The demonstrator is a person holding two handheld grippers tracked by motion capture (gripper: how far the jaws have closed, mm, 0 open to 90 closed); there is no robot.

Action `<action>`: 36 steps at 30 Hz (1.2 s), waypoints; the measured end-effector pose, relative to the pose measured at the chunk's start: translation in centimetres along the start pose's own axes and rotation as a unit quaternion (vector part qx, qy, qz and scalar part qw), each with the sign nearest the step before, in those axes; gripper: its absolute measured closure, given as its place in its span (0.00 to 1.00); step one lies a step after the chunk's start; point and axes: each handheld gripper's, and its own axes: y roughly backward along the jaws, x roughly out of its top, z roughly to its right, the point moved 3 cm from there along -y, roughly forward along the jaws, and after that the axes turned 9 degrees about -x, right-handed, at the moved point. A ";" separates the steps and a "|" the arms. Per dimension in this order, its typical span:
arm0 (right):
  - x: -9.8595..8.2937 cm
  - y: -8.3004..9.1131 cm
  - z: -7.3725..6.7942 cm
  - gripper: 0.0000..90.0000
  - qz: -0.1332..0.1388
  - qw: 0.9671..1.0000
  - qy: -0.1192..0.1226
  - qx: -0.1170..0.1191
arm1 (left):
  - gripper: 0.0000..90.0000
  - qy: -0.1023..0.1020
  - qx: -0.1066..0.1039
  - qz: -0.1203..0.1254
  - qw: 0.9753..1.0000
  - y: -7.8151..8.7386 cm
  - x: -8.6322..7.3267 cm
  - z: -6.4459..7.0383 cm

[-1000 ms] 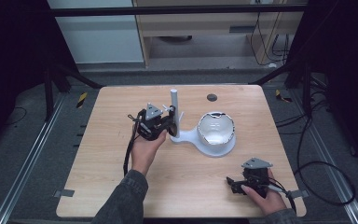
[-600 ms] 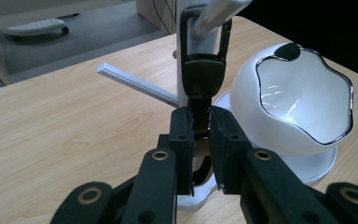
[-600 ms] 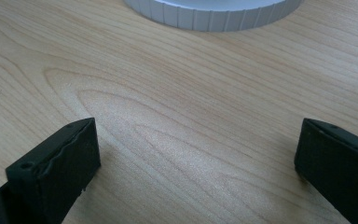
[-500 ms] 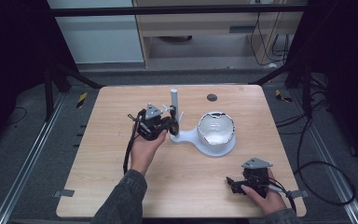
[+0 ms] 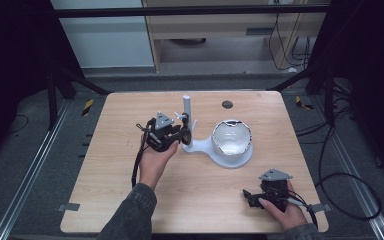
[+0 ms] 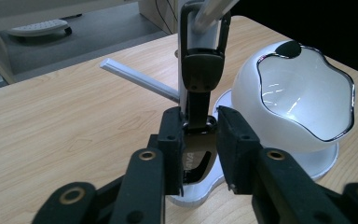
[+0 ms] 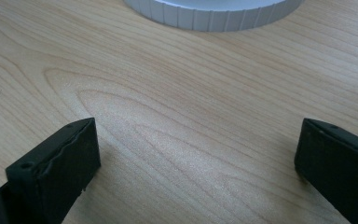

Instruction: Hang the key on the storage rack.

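Observation:
A white stand [image 5: 186,107] with an upright pole rises from a white base that also carries a glossy white bowl [image 5: 232,137] with a wavy rim. From the stand hangs a black-handled utensil [image 6: 200,70] with a metal lower end. My left gripper [image 5: 184,136] is at the stand's left side, and its jaws are shut on that metal end [image 6: 199,149]. The bowl [image 6: 303,102] sits just right of the jaws. My right gripper [image 5: 247,196] rests on the table near the front right, open and holding nothing [image 7: 196,154]. The base's ribbed rim [image 7: 214,16] lies ahead of it.
A small dark round disc [image 5: 227,104] is set in the wooden tabletop [image 5: 105,165] near the far edge. A thin white peg [image 6: 140,79] sticks out sideways from the stand. Cables trail from both grippers off the table's front.

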 end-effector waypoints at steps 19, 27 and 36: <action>0.0 0.0 0.0 0.00 0.000 1.000 -0.001 0.000 | 0.26 0.006 0.003 -0.009 1.000 1.6 -1.7 0.9; 0.0 0.0 0.0 0.00 0.001 1.000 0.002 0.001 | 0.22 0.006 0.011 -0.012 1.000 3.9 -3.6 0.3; 0.0 0.0 0.0 0.00 0.001 1.000 0.003 0.003 | 0.21 0.015 0.023 -0.028 0.999 5.5 -6.0 -1.0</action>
